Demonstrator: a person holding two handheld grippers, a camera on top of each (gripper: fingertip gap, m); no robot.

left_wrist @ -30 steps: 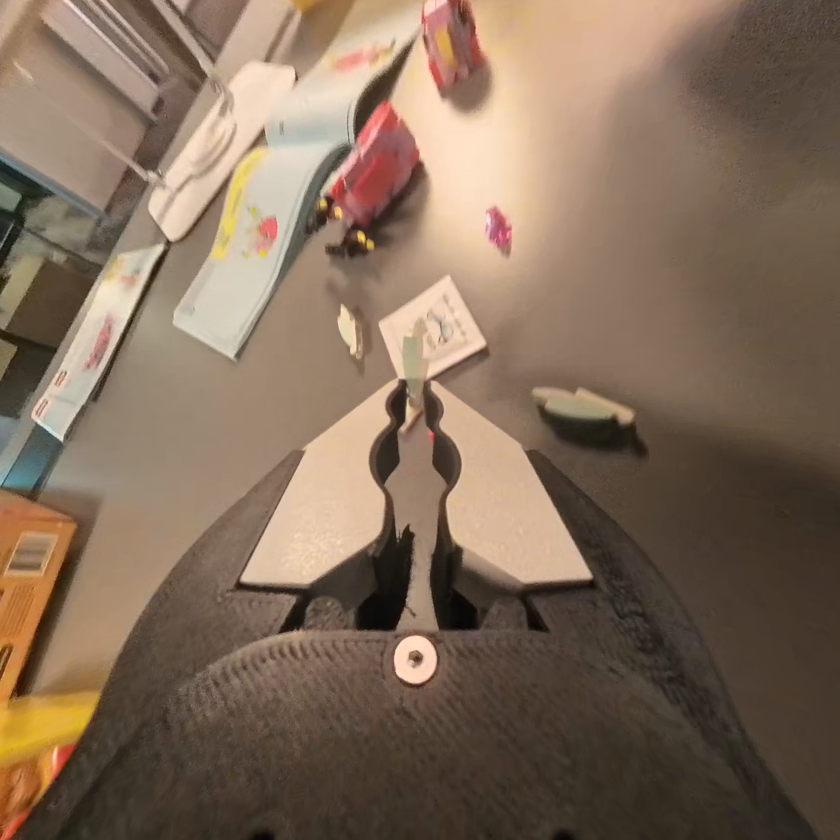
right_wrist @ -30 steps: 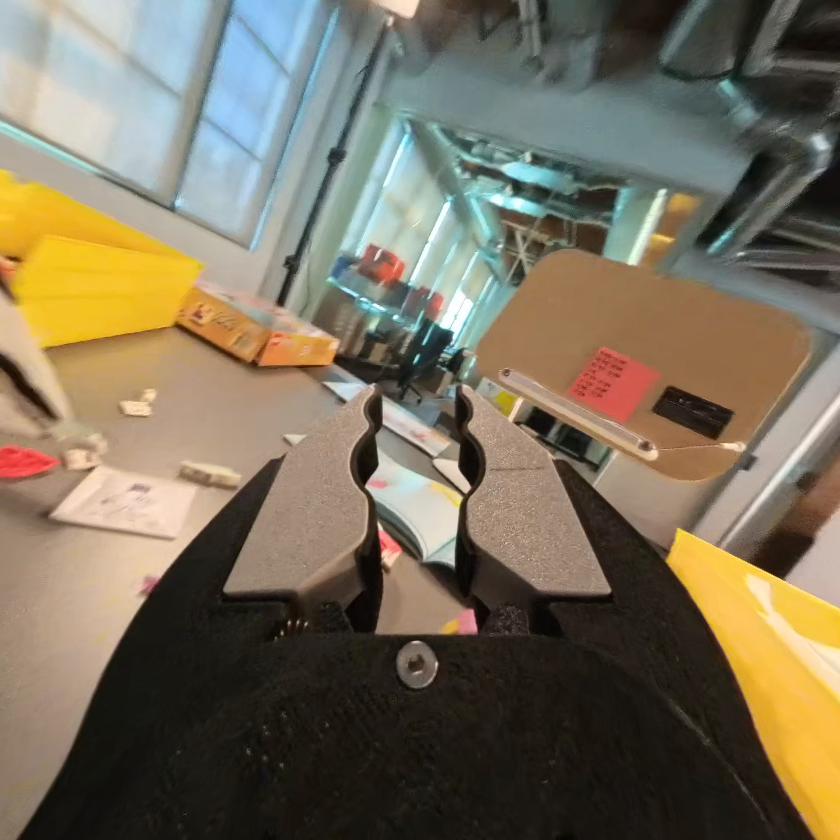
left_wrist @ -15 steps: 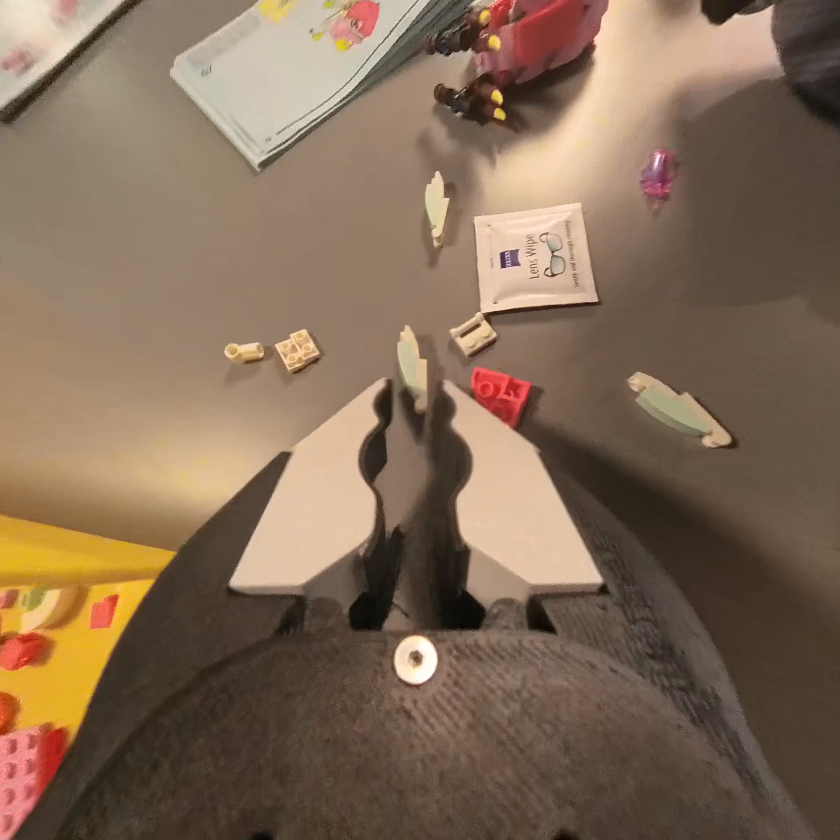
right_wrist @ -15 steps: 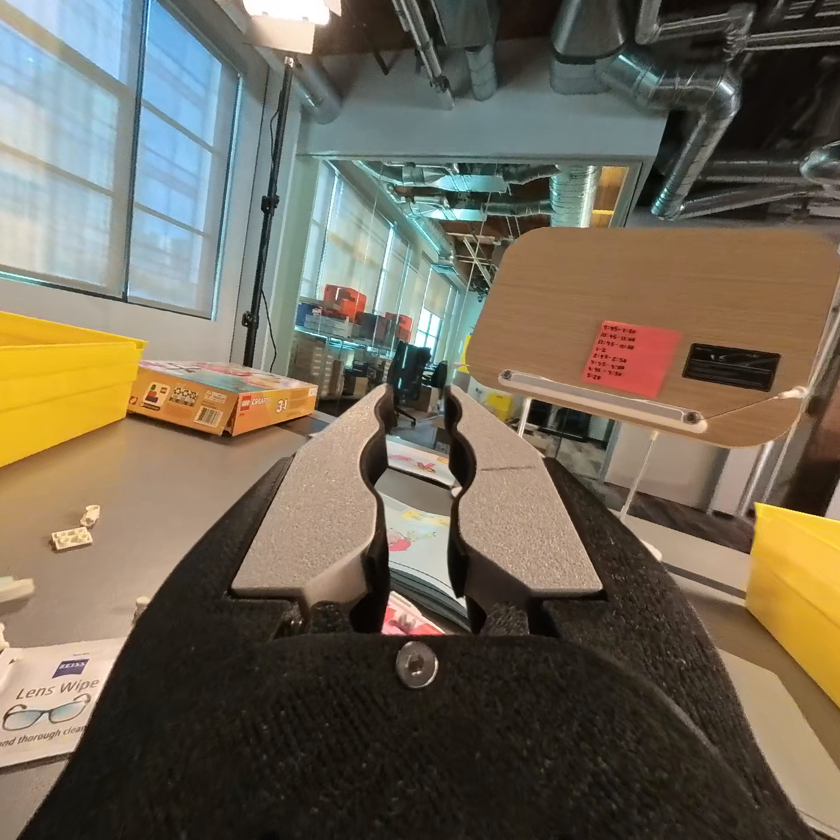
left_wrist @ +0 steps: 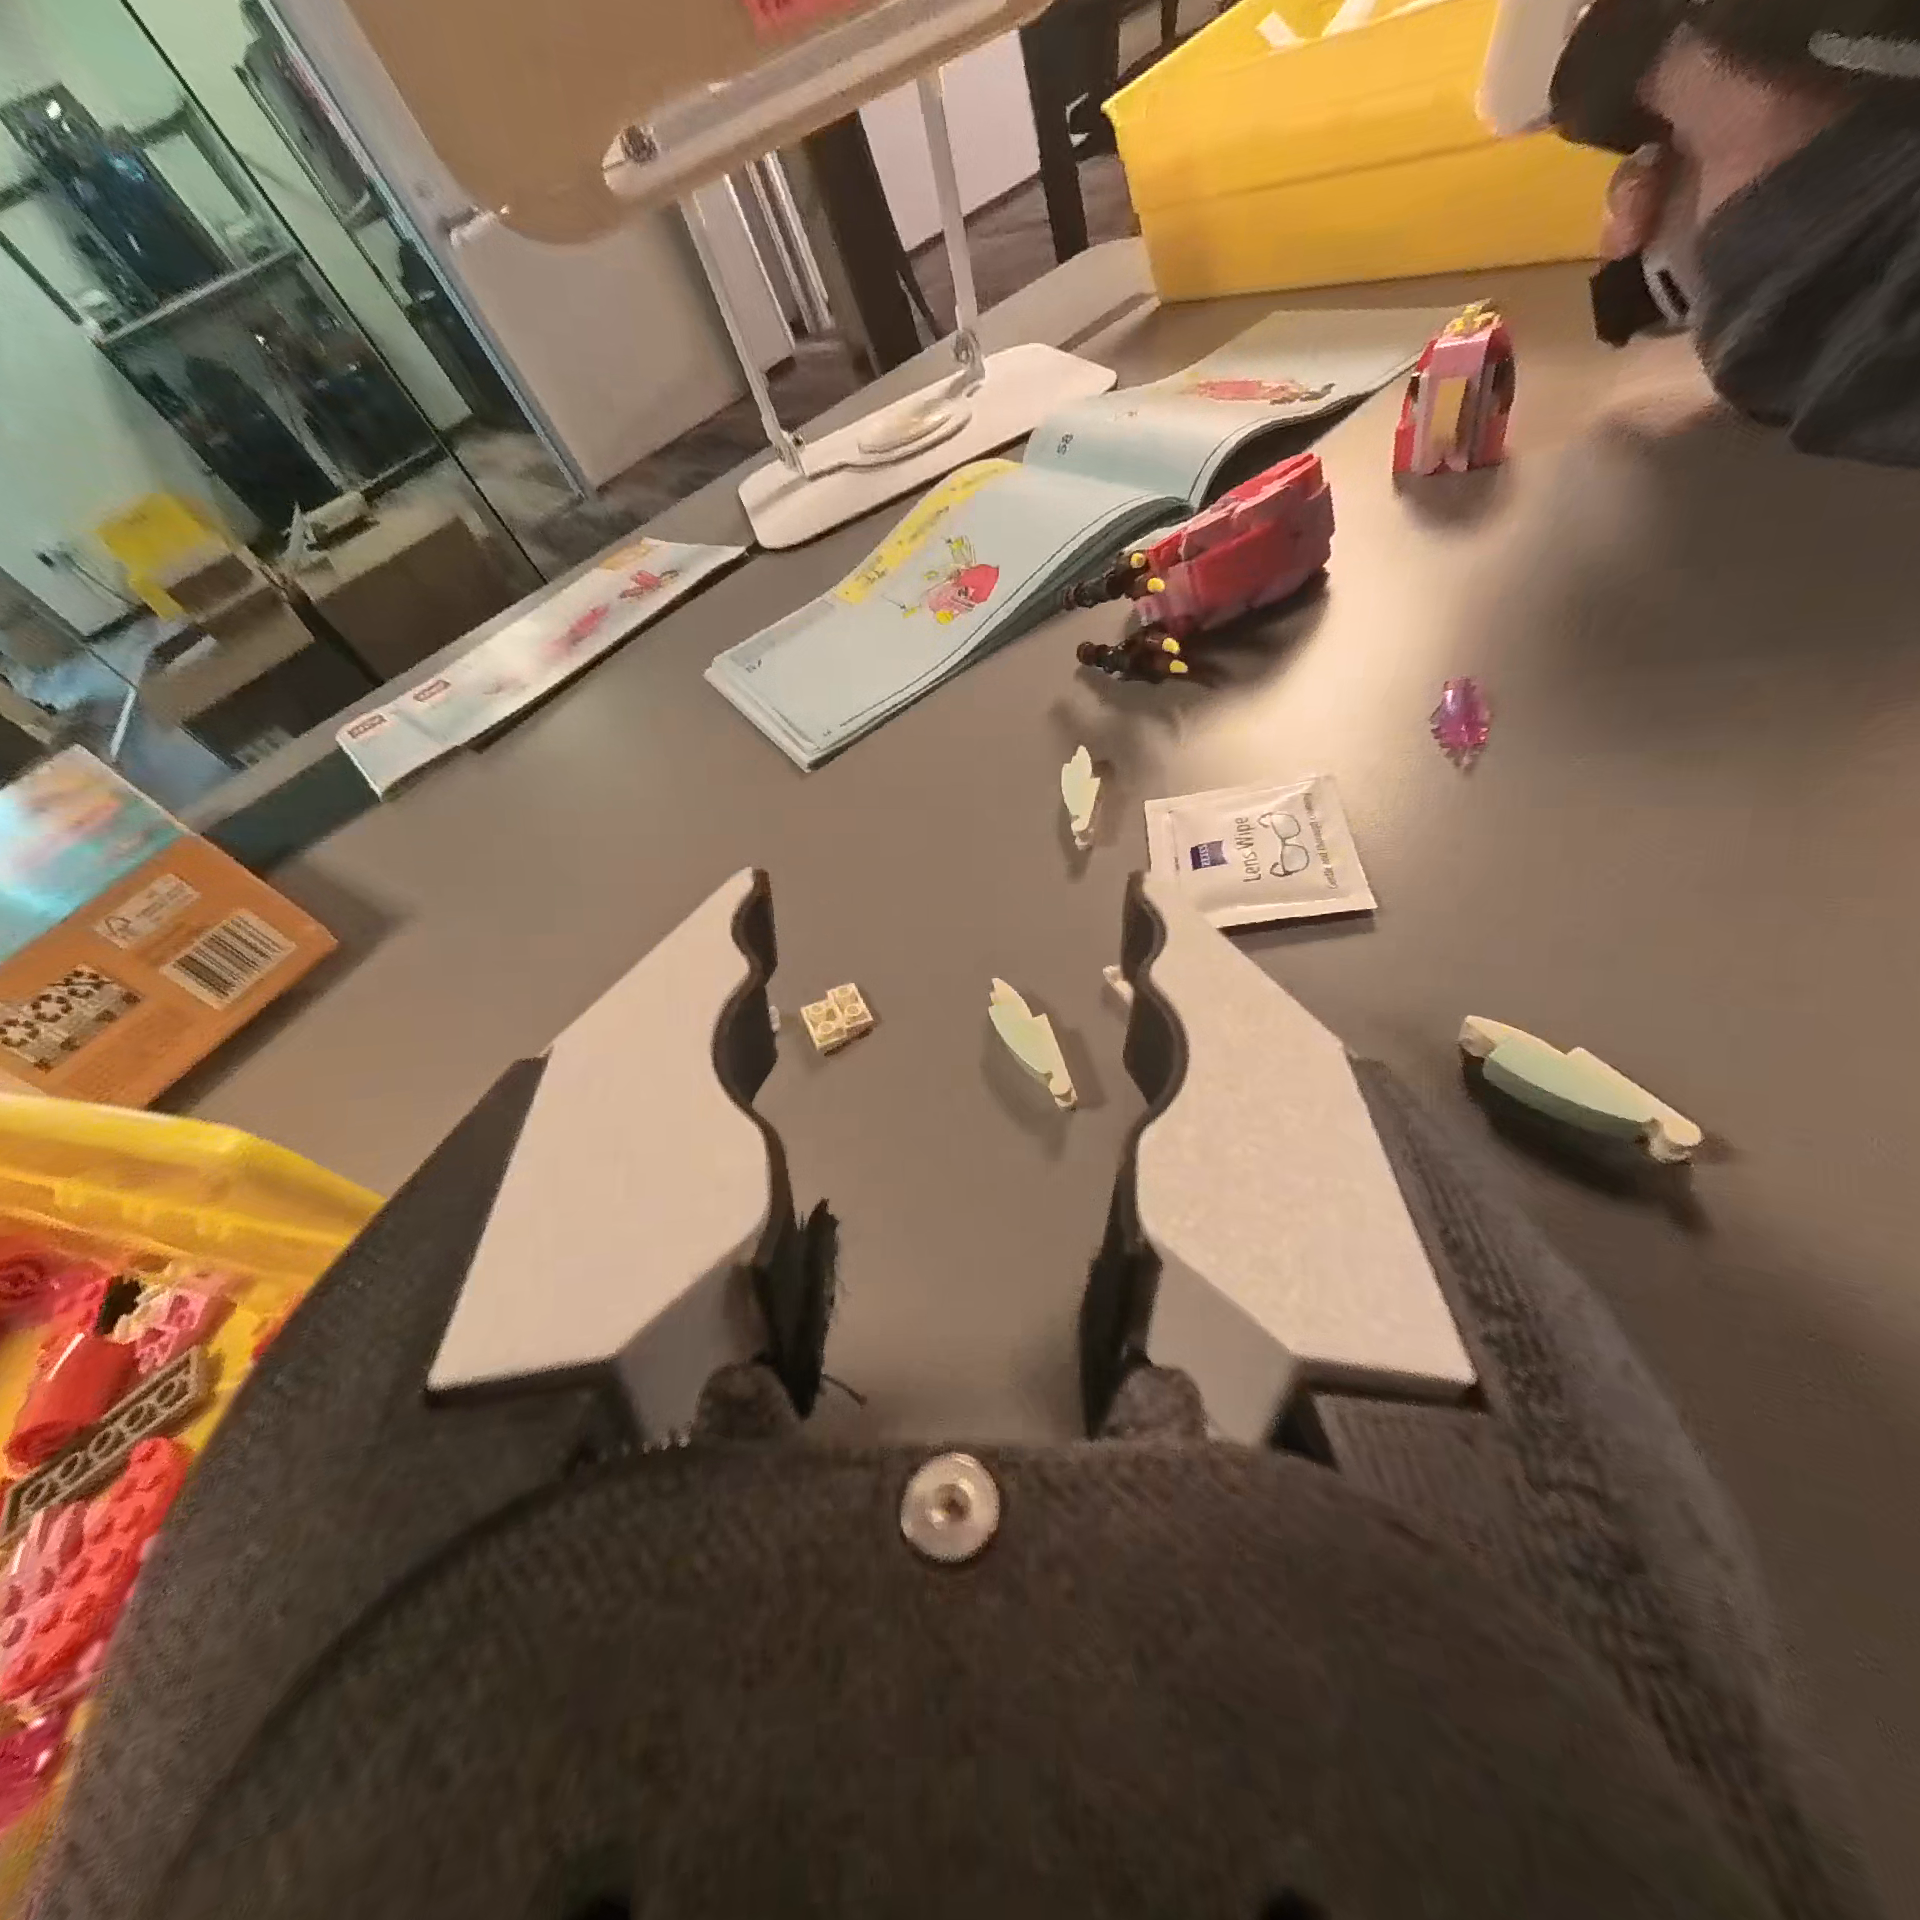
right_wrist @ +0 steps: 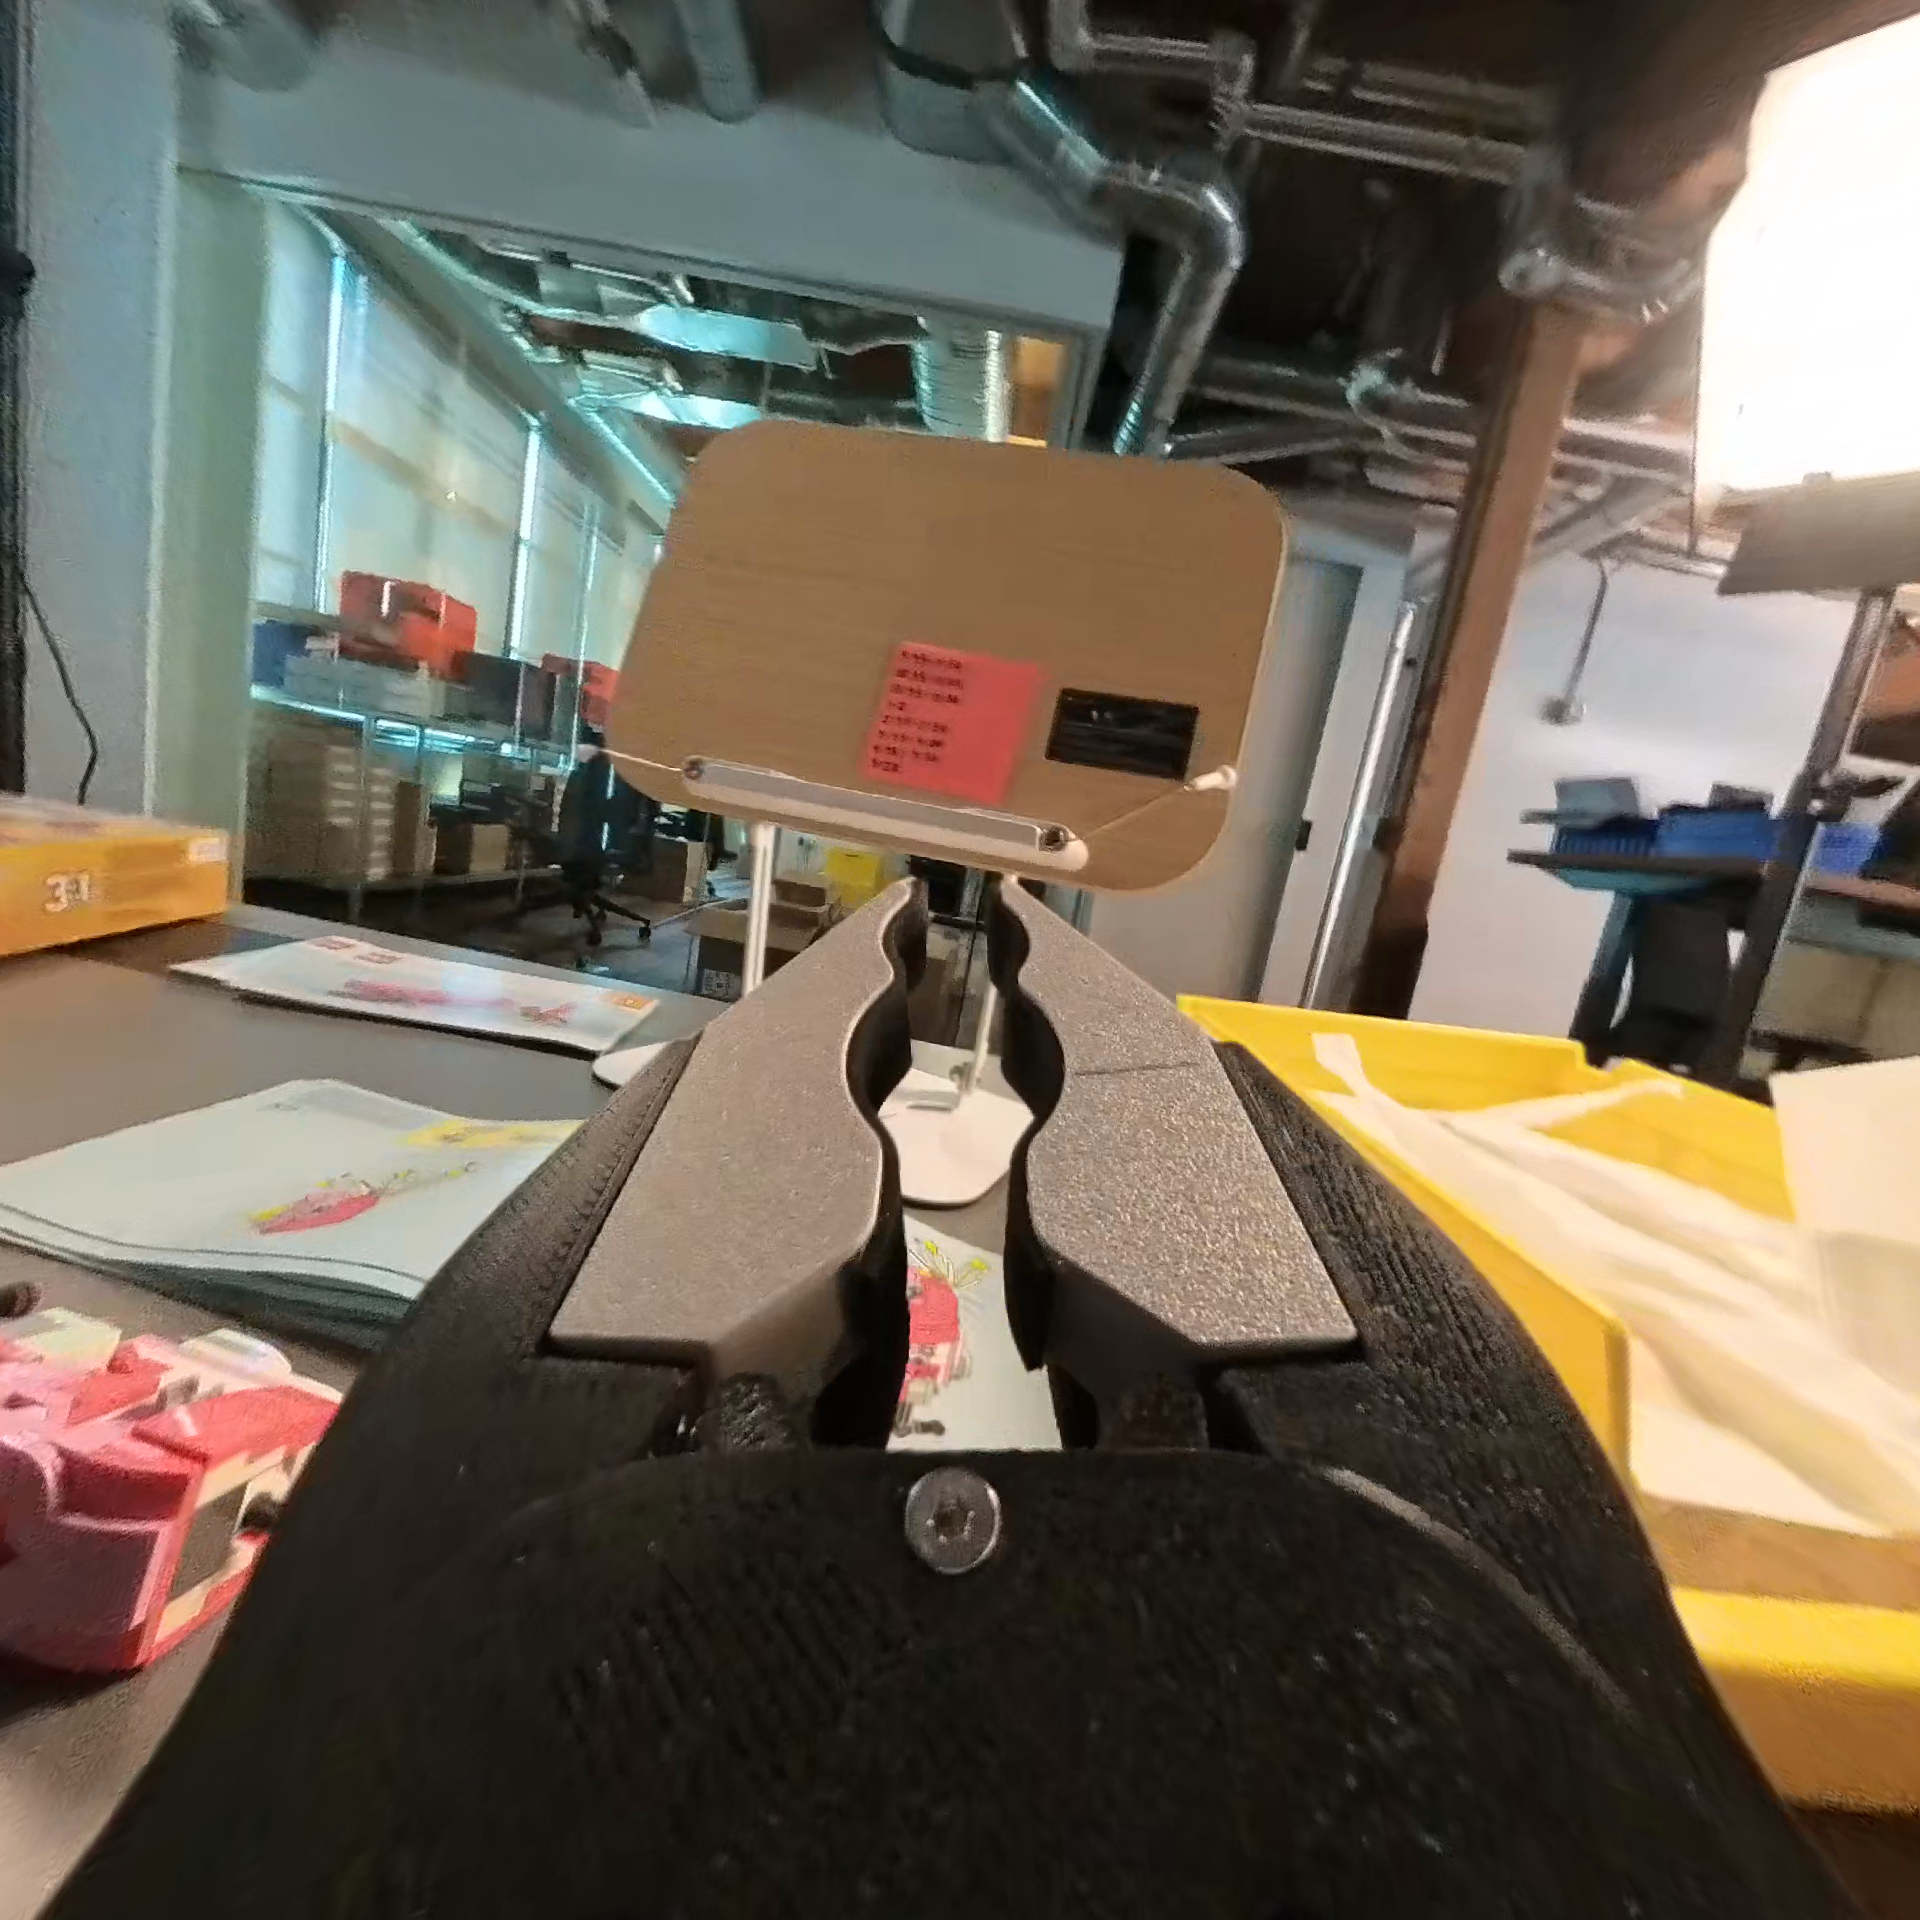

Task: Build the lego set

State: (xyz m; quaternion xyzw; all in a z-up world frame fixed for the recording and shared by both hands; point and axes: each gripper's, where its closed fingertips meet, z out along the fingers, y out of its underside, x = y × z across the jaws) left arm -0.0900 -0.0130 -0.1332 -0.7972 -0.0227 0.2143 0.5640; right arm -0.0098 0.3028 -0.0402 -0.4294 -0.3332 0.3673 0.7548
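Left gripper [left_wrist: 945, 935]: jaws spread wide above the tabletop [left_wrist: 582, 935], holding nothing. Just inside the left finger lies a small cream plate [left_wrist: 837, 1016]; nearer the right finger, a pale green leaf piece [left_wrist: 1029, 1041], untouched by either pad. I judge the leaf wants the jaws centred over it before closing, kept low so it cannot skid. Right of the jaws: a white wipe sachet [left_wrist: 1259, 850] and a larger green leaf part [left_wrist: 1574, 1089].

Right gripper [right_wrist: 954, 920]: jaws nearly together, a narrow slit left, nothing between them. Ahead stands a wooden book stand [right_wrist: 935, 582]; left, a pink brick model [right_wrist: 125, 1475]; right, a yellow bin [right_wrist: 1455, 1070].
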